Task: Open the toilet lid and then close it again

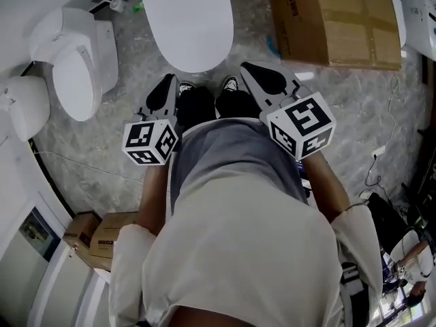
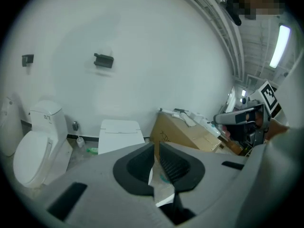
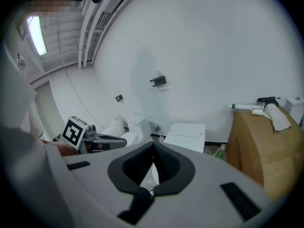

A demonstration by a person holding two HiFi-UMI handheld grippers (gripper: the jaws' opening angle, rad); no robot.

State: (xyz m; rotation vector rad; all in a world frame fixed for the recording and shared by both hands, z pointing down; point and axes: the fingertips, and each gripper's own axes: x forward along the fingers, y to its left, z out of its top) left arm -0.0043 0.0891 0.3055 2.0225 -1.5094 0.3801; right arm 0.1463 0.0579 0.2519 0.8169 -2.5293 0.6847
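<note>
Second toilet at far left, seat cover down. Left tool: jaws all but together with only a thin slit between them, nothing held, clear of the fixture. Toilet lid: lying flat and closed on its bowl, directly ahead of the person's shoes, touched by neither tool. Right tool: jaws together, empty, held beside the left one. Cardboard box stands on the floor near the toilet's right side.

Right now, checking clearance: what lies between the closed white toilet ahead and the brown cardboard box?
Head view: from the white toilet, bare grey marbled floor, plus a small teal scrap by the brown cardboard box.
</note>
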